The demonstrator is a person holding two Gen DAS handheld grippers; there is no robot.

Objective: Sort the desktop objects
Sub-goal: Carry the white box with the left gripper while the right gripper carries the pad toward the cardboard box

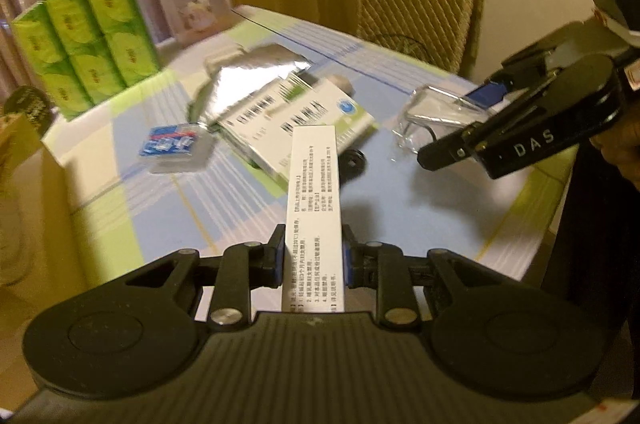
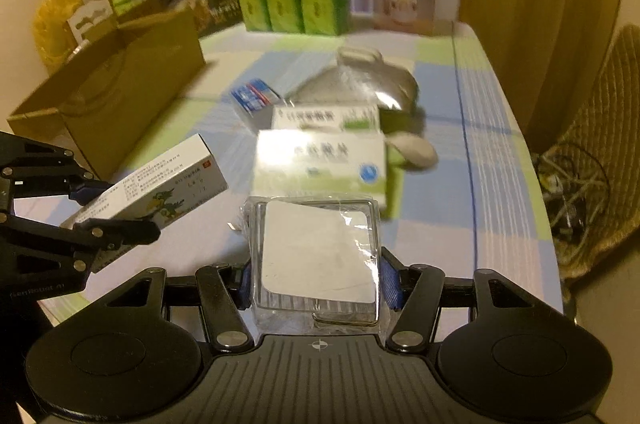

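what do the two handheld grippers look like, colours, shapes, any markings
Both are matte black plastic. The left gripper has a ribbed central body flanked by two round discs, jointed linkage arms with silver rivets, and blue pads on its fingers. The right gripper is built the same, with a small crosshair mark on its ribbed body. Seen from the left wrist view, it carries white "DAS" lettering and a green indicator light.

Table centre is crowded by two stacked medicine boxes [image 2: 320, 160], a foil pouch [image 2: 360, 84] behind them and a small blue packet [image 2: 254, 96] at their left. Bare tablecloth [image 2: 492, 184] is left right of them. The left edge is blocked by a cardboard box [image 2: 120, 92].
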